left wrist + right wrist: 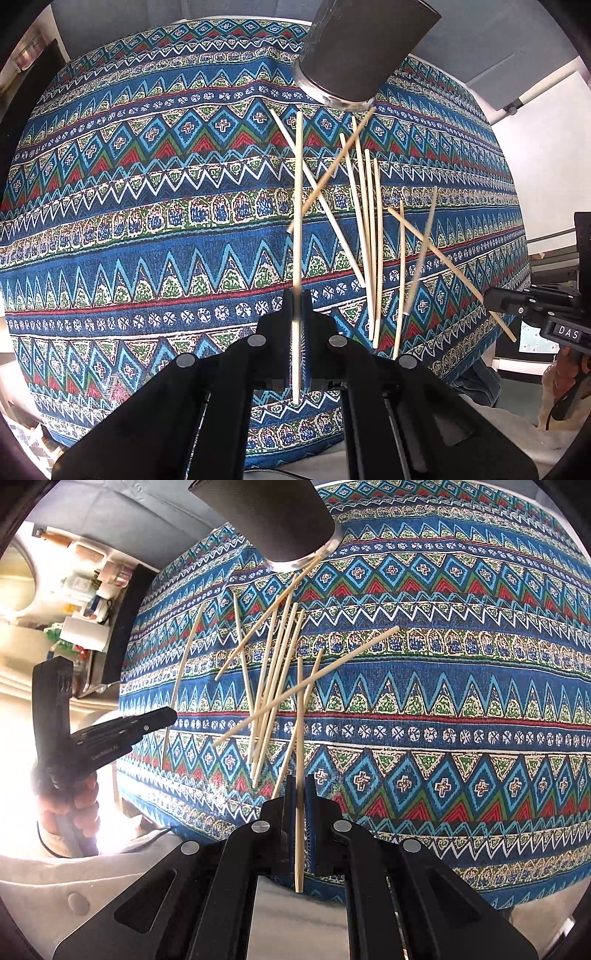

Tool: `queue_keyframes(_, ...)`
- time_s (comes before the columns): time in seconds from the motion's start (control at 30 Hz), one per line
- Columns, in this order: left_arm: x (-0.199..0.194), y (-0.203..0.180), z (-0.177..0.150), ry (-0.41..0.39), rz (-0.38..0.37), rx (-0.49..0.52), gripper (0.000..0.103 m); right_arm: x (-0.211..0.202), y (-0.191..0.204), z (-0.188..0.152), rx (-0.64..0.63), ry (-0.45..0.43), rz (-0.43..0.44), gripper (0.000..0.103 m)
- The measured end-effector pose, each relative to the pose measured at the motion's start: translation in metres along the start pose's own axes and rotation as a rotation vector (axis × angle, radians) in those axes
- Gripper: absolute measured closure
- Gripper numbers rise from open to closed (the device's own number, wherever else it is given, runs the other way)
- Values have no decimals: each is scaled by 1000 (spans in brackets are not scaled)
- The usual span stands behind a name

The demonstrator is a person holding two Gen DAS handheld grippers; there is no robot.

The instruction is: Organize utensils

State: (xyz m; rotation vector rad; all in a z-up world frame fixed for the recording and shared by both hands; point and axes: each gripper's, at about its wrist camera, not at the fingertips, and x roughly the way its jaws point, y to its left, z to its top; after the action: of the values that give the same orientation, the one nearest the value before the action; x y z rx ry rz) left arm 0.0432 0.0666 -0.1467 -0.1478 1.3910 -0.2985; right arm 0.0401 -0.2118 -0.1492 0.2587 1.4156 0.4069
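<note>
Several pale wooden chopsticks [364,218] lie scattered and crossed on a patterned blue cloth [147,206]; they also show in the right wrist view [273,672]. A dark cylindrical holder [360,51] stands on the cloth beyond them, also in the right wrist view [273,517]. My left gripper [297,306] is shut on one chopstick [297,221], held above the cloth and pointing toward the holder. My right gripper [300,790] is shut on another chopstick [300,746], also lifted. Each gripper shows in the other's view, the right [532,306] and the left [122,727].
The cloth covers a table [480,738] whose near edge runs under both grippers. Shelves with household clutter [85,602] stand beyond the table's left side in the right wrist view. A white wall [546,122] lies at the right of the left wrist view.
</note>
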Motion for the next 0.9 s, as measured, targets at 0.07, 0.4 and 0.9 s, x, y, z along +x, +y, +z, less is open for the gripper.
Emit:
queue_keyframes(0.07,-4,-5,-3,-9,-3,4,99,-8,0,-6,3,-18,3,98)
queue_keyframes(0.4,-36,-19,8,-79,-34,24,99,-65,7,-9,-23,-165,-5,100)
queue_keyframes(0.9,-91,-37,21,-210,-120,36,99,-104,33,35,-151,-289,-45,102)
